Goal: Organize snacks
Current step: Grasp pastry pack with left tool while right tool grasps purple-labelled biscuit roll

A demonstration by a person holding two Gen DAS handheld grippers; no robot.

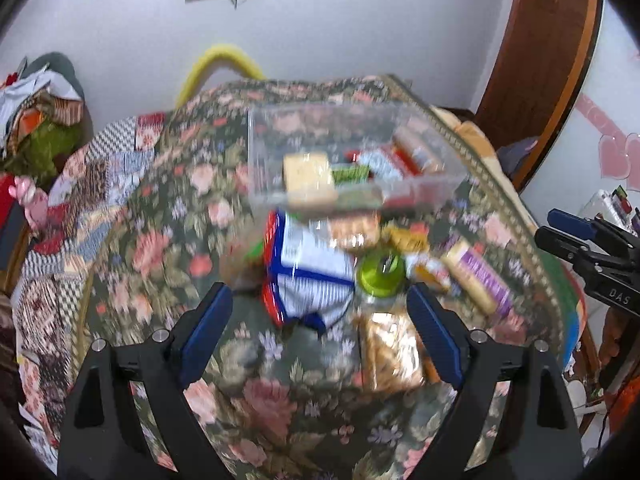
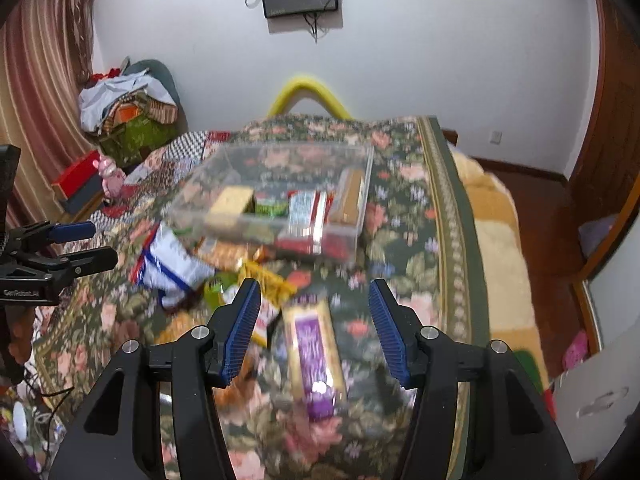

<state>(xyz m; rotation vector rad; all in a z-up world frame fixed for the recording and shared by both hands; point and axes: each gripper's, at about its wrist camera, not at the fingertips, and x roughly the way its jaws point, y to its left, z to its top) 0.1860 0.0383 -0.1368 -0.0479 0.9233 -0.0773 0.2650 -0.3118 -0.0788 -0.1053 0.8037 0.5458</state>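
A clear plastic bin (image 2: 280, 200) sits toward the far side of a bed covered with a floral bedspread (image 2: 400, 248). Inside it, along the near wall, lie a pale yellow packet (image 2: 230, 204) at the left, a small green packet (image 2: 270, 207) next to it, a silver-and-red packet (image 2: 306, 212), and a long tan packet (image 2: 350, 196) against the right wall.

Just near of the bin a loose heap of snacks lies on the bedspread: a white-and-blue bag with red edging (image 1: 308, 268), a green-lidded jar (image 1: 380, 272) to its right, a clear bag of golden crackers (image 1: 390, 352) nearer still, and a long yellow packet with a purple label (image 2: 316, 360); motion blur makes the smaller wrappers hard to identify.

The left hand-held gripper (image 1: 320, 320) is spread wide with nothing between its pads, the white-and-blue bag and the jar just beyond its tips. The right hand-held gripper (image 2: 316, 320) is partly open and empty too, hovering over the purple-labelled packet, which lies lengthwise between its fingers without visibly touching them.
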